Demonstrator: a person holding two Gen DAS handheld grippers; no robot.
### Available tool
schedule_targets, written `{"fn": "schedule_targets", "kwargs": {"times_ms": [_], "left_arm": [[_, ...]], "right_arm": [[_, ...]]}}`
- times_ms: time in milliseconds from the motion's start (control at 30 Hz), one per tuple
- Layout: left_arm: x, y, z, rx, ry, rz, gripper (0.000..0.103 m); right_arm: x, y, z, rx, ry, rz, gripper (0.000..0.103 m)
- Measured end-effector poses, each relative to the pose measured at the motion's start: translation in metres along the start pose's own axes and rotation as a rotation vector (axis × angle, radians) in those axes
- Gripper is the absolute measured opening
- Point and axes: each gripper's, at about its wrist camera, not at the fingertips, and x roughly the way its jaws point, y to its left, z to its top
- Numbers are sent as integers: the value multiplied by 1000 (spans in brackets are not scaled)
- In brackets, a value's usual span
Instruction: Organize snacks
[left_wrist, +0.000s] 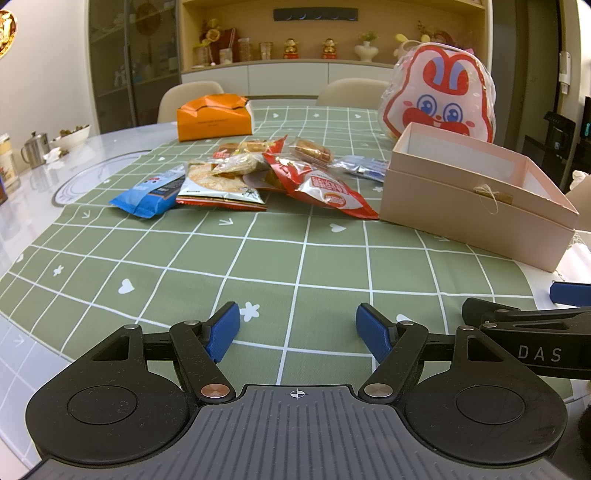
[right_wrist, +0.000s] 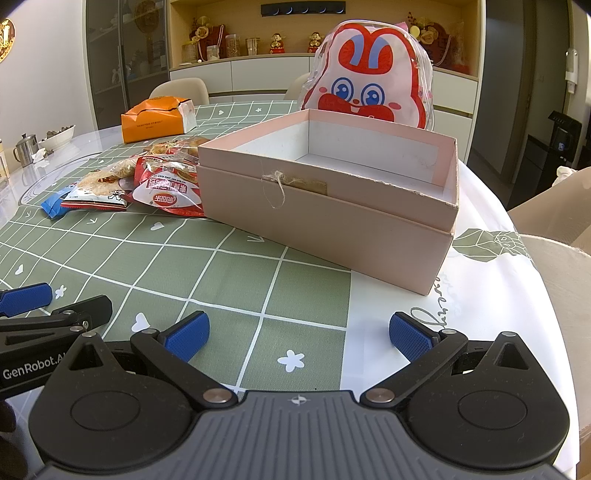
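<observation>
With no packet yet taken, the left gripper and right gripper hovered wide open and empty at the near desk edge; next, seemingly, a reach to the far snacks left of the pink box.

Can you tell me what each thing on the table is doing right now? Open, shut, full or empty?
pink box: open, no lid, empty.
snack packets: sealed, piled beside the box.
orange bag: top torn open.
left gripper: jaws open, holding nothing.
right gripper: jaws open, holding nothing.
</observation>
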Motion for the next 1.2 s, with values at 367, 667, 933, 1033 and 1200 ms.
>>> {"fn": "schedule_targets", "kwargs": {"times_ms": [367, 667, 933, 1033, 1200], "left_arm": [[-2, 1, 0, 0, 0, 0, 77], [-4, 1, 0, -3, 0, -4, 77], [-3, 11, 5, 7, 7, -66, 74], [2, 33, 26, -12, 58, -149, 72], [11, 101, 90, -55, 67, -194, 72]], "right_arm": [[0, 0, 0, 0, 0, 0, 103], [1, 0, 0, 2, 0, 0, 103], [3, 2, 14, 26, 107, -26, 103], [4, 5, 17, 45, 150, -52, 103], [15, 16, 37, 38, 273, -34, 98]]}}
